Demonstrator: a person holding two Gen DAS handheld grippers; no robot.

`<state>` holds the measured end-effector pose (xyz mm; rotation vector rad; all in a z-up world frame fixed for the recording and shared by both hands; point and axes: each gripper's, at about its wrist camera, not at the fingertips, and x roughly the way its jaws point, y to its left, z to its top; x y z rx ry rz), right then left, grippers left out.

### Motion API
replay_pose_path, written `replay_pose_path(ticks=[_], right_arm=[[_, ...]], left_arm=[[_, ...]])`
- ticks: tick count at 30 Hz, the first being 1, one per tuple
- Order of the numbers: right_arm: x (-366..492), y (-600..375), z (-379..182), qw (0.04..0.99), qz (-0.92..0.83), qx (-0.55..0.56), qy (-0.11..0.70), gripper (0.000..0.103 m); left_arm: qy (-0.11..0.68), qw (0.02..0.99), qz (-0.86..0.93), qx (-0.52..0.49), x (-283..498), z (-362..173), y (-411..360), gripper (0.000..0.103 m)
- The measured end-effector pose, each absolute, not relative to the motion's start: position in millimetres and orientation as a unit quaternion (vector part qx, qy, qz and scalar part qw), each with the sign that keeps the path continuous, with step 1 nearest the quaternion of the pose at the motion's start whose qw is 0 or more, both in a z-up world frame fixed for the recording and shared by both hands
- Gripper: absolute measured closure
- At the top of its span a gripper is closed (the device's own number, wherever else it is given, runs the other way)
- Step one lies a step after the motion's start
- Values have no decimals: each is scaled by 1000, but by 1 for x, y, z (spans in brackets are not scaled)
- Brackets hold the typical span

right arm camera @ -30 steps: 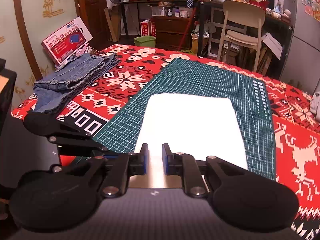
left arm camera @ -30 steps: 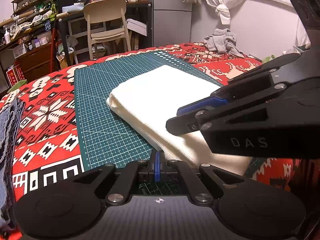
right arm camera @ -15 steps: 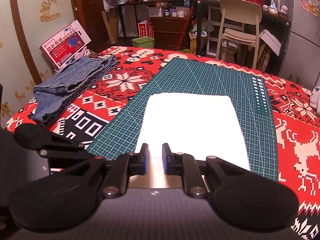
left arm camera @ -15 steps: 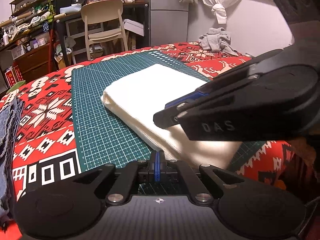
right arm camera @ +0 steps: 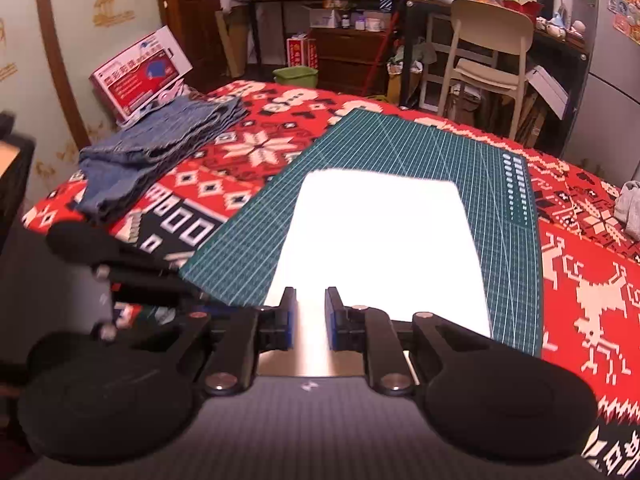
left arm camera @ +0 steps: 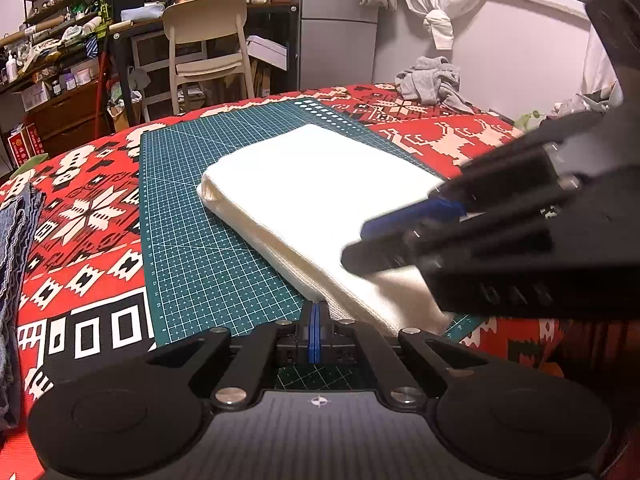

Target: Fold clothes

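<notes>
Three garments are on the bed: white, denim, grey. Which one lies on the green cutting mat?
The white folded garment. It lies flat on the mat; the denim and the crumpled grey one sit off it on the red blanket.

Both tongs, the left tongs (left arm camera: 315, 330) and the right tongs (right arm camera: 311, 318), are matte black with blue pads on the fingertips, silver screws at the linkage joints, round black discs at each side and a ribbed grey body.
</notes>
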<state>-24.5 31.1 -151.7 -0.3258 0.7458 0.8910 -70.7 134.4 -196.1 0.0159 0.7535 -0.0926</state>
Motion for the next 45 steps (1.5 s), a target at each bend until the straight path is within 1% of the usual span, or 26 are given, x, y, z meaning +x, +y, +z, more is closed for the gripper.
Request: replay_pose_path(ticks=[21,36,40,41,45], right_arm=[[-25,21,-156,827,414,-122,360,87],[-32,19,-152,826,415,-134,357,87],[-44,14,-151,823,420,-158,349,87],[-48,12,-151,822,420,-163,348,87],[-55,1,-149,819,423,-155,355,87]], left_arm=[[374,923,-84,19,-93,-195,118,103],[385,914,-126,-7,-103,-197,116,103],[388,912,-136,3,-106,-196,109,103],[388,911,-140,7,-107,-197,106,101],[390,910,-141,23,-108,-197,100,100]])
